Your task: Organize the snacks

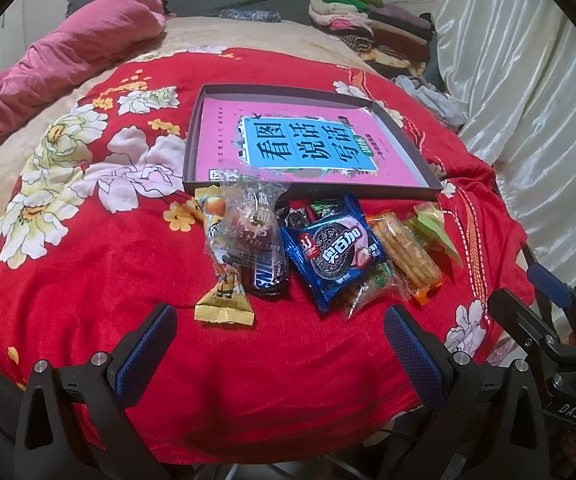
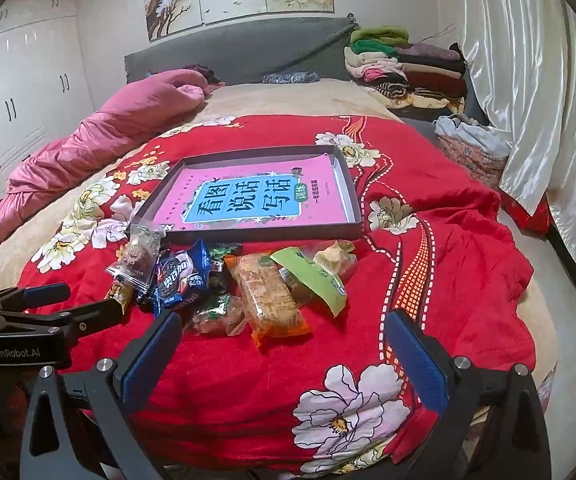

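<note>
Several wrapped snacks lie in a heap on a red flowered blanket: a blue Oreo pack [image 1: 334, 250] [image 2: 175, 278], a clear pack with a brown cake [image 1: 247, 220] [image 2: 137, 258], a yellow candy wrapper [image 1: 223, 300], an orange biscuit pack [image 1: 406, 250] [image 2: 271, 298] and a green packet [image 2: 314, 278]. Behind them lies a shallow dark tray [image 1: 420, 164] [image 2: 350, 184] with a pink book in it. My left gripper [image 1: 279, 316] is open and empty in front of the heap. My right gripper [image 2: 283, 324] is open and empty, near the biscuit pack.
A pink quilt [image 2: 99, 136] lies at the left of the bed. Folded clothes [image 2: 404, 68] are stacked at the back right. A white curtain [image 2: 528, 80] hangs on the right. The left gripper shows at the left edge of the right wrist view [image 2: 47, 304].
</note>
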